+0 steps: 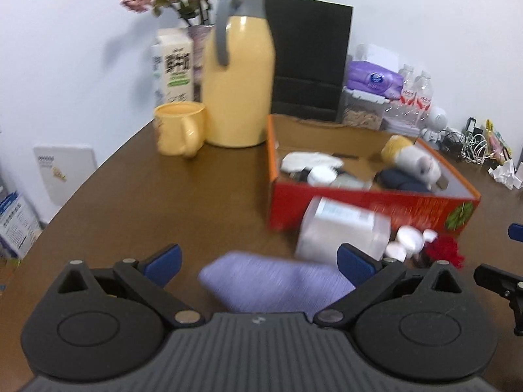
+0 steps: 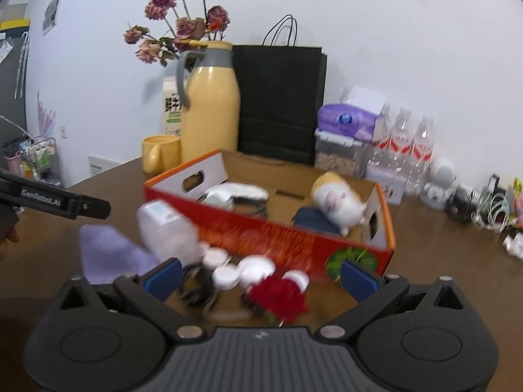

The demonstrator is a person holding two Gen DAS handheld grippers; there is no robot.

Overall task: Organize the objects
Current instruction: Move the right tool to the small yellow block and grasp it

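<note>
A red cardboard box (image 1: 366,204) (image 2: 281,238) stands on the brown table and holds a plush toy (image 1: 413,160) (image 2: 338,201), white items and a dark cloth. In front of it lie a clear plastic jar (image 1: 340,232) (image 2: 166,228) on its side, small white lids (image 1: 407,238) (image 2: 251,269), a red flower (image 1: 446,250) (image 2: 278,297) and a purple cloth (image 1: 274,281) (image 2: 108,254). My left gripper (image 1: 260,259) is open, with the purple cloth between its fingers. My right gripper (image 2: 260,274) is open over the lids and the red flower.
A yellow jug (image 1: 238,78) (image 2: 210,107), a yellow mug (image 1: 179,129) (image 2: 160,153), a milk carton (image 1: 173,68), dried flowers and a black paper bag (image 1: 310,62) (image 2: 281,101) stand behind the box. Water bottles (image 2: 405,143), tissues and cables (image 2: 487,209) lie at the right.
</note>
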